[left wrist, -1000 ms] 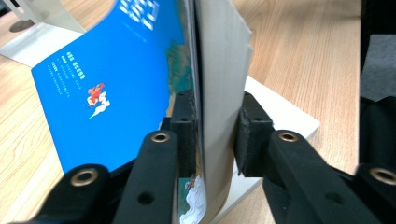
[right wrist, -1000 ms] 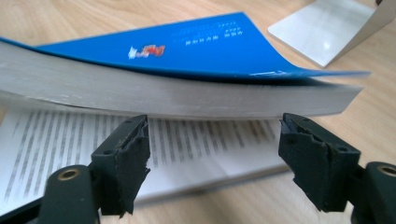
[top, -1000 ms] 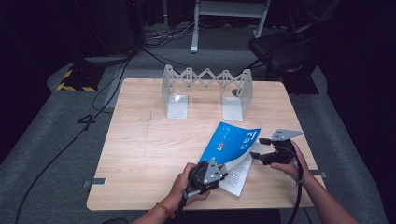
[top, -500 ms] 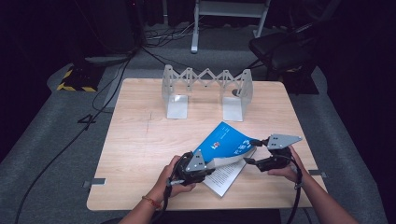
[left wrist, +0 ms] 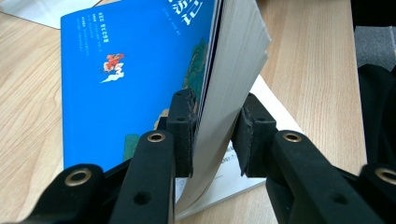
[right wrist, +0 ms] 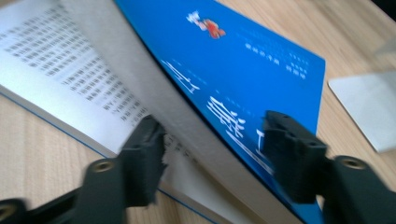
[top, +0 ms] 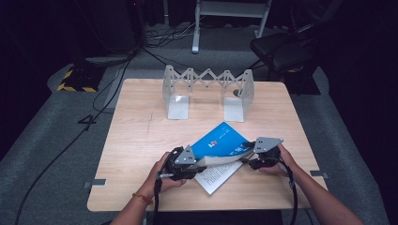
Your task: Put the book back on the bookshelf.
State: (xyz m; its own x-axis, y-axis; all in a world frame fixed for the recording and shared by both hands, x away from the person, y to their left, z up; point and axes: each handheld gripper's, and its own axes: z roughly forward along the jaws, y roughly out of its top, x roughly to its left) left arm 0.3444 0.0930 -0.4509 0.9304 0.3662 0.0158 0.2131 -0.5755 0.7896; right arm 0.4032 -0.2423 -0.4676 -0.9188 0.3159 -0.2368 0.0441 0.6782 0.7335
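Book (top: 220, 140) lies open on the near part of the desk (top: 141, 140), my left gripper (left wrist: 212, 135) pinching the lifted block of pages at their edge, while my right gripper (right wrist: 212, 158), its fingers just closing, straddles the same block without pressing yet.

Your left gripper (top: 199, 165) and right gripper (top: 247, 157) are both black, boxy units, each topped with a grey three-cornered plate. A black cable trails back from each one along your forearm toward the table's near edge. Seen close in the gripper views, your left gripper (left wrist: 212, 135) has matte black jaws ending in blocky ribbed pads, with round brass-coloured fasteners set into the arms; your right gripper (right wrist: 212, 151) is built the same. You wear a thin orange-red band on your left wrist, and both forearms are bare of sleeves.
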